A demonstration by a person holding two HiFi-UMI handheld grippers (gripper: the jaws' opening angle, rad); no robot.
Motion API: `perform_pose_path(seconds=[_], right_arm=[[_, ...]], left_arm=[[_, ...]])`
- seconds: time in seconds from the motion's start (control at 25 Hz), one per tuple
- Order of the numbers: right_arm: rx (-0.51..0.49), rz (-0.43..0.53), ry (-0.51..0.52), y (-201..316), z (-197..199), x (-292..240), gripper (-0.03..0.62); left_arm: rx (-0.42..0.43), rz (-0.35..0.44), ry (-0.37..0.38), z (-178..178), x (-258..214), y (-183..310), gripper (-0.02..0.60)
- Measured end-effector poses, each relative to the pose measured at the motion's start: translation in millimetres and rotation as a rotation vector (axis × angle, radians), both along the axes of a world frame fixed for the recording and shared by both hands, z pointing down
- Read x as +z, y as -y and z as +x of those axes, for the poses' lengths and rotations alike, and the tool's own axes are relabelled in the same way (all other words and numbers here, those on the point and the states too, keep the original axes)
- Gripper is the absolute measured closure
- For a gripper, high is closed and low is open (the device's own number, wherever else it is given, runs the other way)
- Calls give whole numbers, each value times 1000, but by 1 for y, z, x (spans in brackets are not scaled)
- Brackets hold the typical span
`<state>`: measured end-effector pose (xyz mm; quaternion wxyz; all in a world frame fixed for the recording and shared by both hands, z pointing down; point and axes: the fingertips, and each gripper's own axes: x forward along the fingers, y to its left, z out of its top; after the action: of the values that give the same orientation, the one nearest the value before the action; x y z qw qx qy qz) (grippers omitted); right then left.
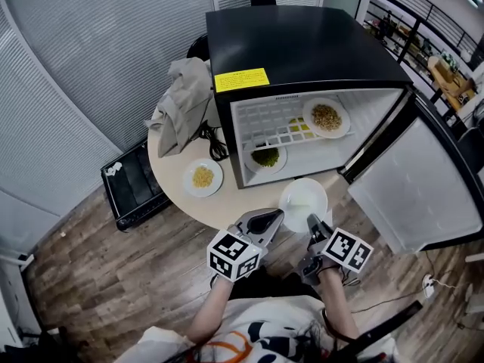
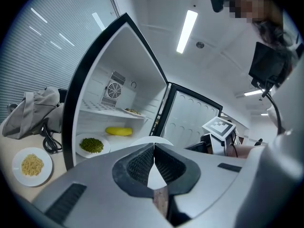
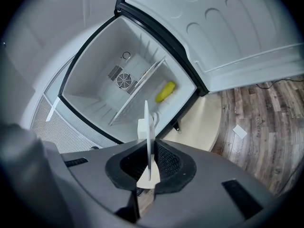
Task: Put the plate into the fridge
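Holding white plate over table edge | left gripper clamped on rim at 8 o'clock, right gripper at 5 o'clock, likely for level carry | open fridge at 12 o'clock, plate not yet inside

- No word, brand or number could be read in any view.
- A yellow sticker lay on the black top of the fridge, near the front edge. It carried rows of dark print that were too small to make out.
- The cube on the left tongs showed black-and-white square marker patterns, with no letters or digits.
- The cube on the right tongs bore the same kind of square pattern, again with nothing to read.
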<state>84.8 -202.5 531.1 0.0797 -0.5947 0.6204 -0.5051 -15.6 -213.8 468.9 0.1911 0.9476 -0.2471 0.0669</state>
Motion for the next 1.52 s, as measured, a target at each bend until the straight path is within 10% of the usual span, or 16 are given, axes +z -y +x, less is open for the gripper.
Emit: perform_pose_path(seconds=[1.52], right_arm=[[81, -85, -81, 153, 73, 59, 563]], left_arm=[[20, -31, 60, 56, 18, 87, 571]])
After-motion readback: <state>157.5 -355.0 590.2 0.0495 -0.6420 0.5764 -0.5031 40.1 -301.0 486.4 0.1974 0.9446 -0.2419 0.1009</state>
